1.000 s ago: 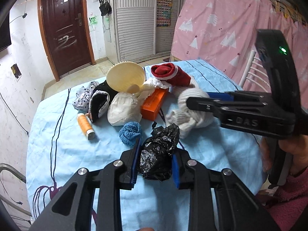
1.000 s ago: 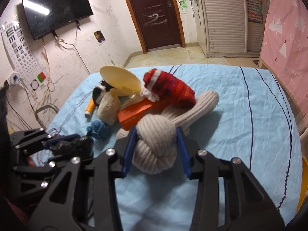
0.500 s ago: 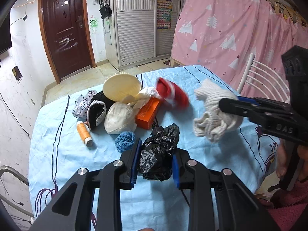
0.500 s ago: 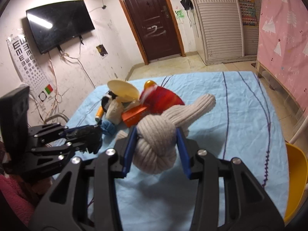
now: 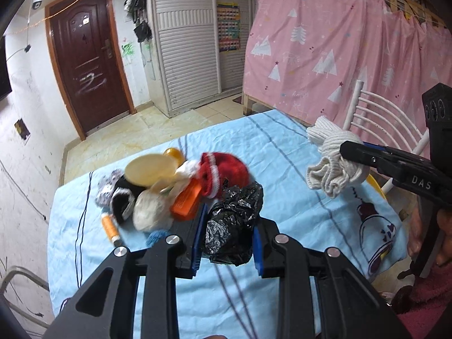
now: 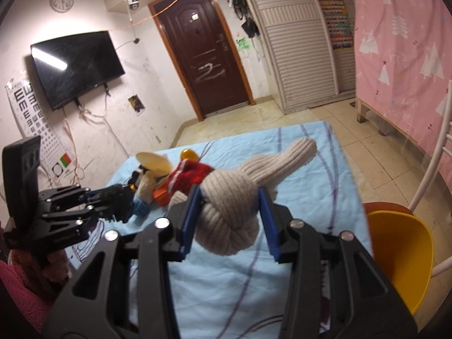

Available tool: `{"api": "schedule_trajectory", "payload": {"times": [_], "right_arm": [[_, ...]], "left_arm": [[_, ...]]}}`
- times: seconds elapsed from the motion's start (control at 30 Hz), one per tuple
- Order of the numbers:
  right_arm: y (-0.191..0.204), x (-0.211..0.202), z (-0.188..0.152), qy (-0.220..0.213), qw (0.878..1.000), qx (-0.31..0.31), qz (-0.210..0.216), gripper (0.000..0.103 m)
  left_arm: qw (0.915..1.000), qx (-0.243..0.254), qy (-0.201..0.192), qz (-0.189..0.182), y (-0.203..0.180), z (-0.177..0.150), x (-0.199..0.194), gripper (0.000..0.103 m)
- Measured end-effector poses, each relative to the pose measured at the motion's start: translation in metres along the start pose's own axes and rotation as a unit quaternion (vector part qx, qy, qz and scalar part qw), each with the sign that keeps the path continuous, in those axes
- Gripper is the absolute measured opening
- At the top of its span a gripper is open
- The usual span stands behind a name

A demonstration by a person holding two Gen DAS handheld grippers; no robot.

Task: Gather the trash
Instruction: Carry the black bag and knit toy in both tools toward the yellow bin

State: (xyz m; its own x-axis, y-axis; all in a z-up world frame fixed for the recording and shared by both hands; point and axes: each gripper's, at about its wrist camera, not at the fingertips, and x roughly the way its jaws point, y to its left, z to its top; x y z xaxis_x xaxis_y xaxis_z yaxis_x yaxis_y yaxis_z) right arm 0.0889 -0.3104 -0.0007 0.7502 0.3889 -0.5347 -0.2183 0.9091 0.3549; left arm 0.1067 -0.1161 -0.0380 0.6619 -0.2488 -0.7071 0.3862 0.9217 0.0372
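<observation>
My left gripper [image 5: 227,243] is shut on a crumpled black plastic bag [image 5: 233,223], held above the blue tablecloth [image 5: 282,152]. My right gripper [image 6: 230,221] is shut on a knotted beige knit sock [image 6: 228,206], lifted off the table and carried toward its right edge. From the left wrist view the same sock [image 5: 332,166] hangs at the right in the right gripper's black jaws. In the right wrist view the left gripper [image 6: 121,197] shows at the left with the dark bag in it.
A pile sits mid-table: cream plate [image 5: 149,168], red knit sock [image 5: 223,172], orange box [image 5: 188,200], white bundle [image 5: 149,212], orange thread spool [image 5: 110,226], blue knit ball [image 5: 155,237]. A yellow bin [image 6: 401,254] stands beside a white chair [image 5: 378,113] past the table's right edge.
The right gripper has lifted the beige sock off the pile and carried it right, toward the table edge and yellow bin. The left gripper has risen a little, still holding the bag.
</observation>
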Motion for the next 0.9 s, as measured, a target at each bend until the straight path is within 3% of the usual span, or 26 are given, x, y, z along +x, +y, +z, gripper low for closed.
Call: {"api": "schedule_trajectory", "payload": {"times": [0.47,0.7,0.9], "right_arm": [[-0.067,-0.04,-0.006,-0.042,0.995,0.048,-0.075,0.04],[-0.108,-0.058,-0.02,-0.053,0.986,0.084,-0.131,0.041],[-0.138,-0.067,-0.036,-0.051,0.981,0.112,-0.15,0.041]], "left_arm": [[0.9974,0.062,-0.006,-0.036,-0.078,0.04,0.007,0.02],[0.9896,0.083,0.004,-0.118,-0.125,0.074,0.01,0.02],[0.9843,0.101,0.017,-0.144,-0.167,0.097,0.029,0.02]]}}
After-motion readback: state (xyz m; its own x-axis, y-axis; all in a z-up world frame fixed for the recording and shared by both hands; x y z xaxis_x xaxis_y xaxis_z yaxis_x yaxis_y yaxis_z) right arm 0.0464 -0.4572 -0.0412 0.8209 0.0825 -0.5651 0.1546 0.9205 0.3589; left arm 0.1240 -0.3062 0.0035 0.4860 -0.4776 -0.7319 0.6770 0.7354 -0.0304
